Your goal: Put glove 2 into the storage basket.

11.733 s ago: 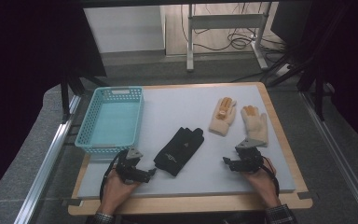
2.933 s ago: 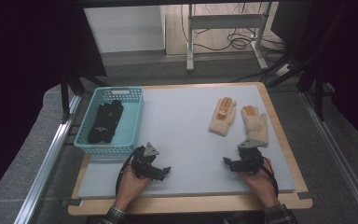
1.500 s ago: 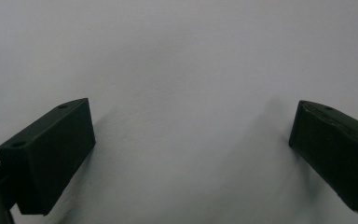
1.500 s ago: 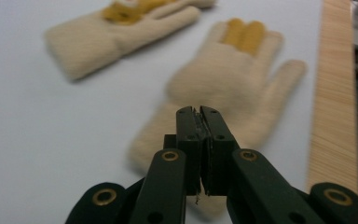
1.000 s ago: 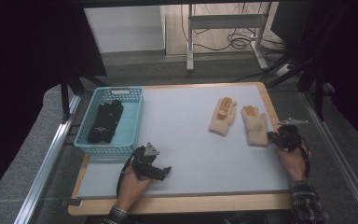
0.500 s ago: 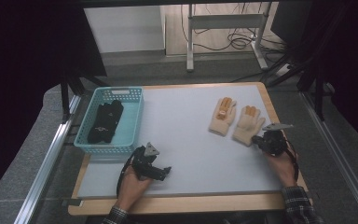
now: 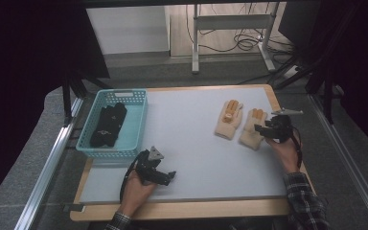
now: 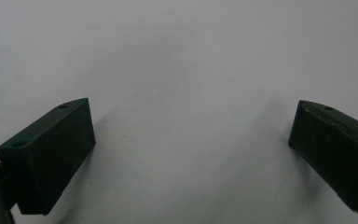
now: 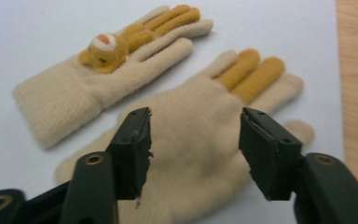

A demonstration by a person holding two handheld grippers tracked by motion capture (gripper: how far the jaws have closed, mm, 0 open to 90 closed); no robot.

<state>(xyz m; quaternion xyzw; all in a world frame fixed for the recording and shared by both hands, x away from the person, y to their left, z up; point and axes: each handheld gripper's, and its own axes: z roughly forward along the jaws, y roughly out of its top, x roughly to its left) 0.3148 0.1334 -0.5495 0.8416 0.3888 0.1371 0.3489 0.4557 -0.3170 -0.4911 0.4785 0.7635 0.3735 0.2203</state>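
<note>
Two cream gloves with orange fingers lie on the white table mat (image 7: 191, 143). The left one (image 7: 229, 120) (image 9: 98, 79) has a small animal face on it. The right one (image 7: 251, 134) (image 9: 205, 140) lies under my right gripper (image 7: 259, 128) (image 9: 196, 140). Its jaws have just been opening and now stand apart over the glove's palm, the pads not pressing on it. My left gripper (image 7: 167, 176) (image 8: 191, 149) rests open near the front left, with bare mat between its jaws.
A teal basket (image 7: 134, 127) stands at the left of the table and holds a pair of black gloves (image 7: 108, 124). The table's wooden rim (image 7: 273, 100) runs just right of the cream gloves. Metal rails flank the table on both sides.
The right hand has moved left from the table's right edge to the nearer cream glove, and its jaws have opened. The left hand has stayed where it was.
</note>
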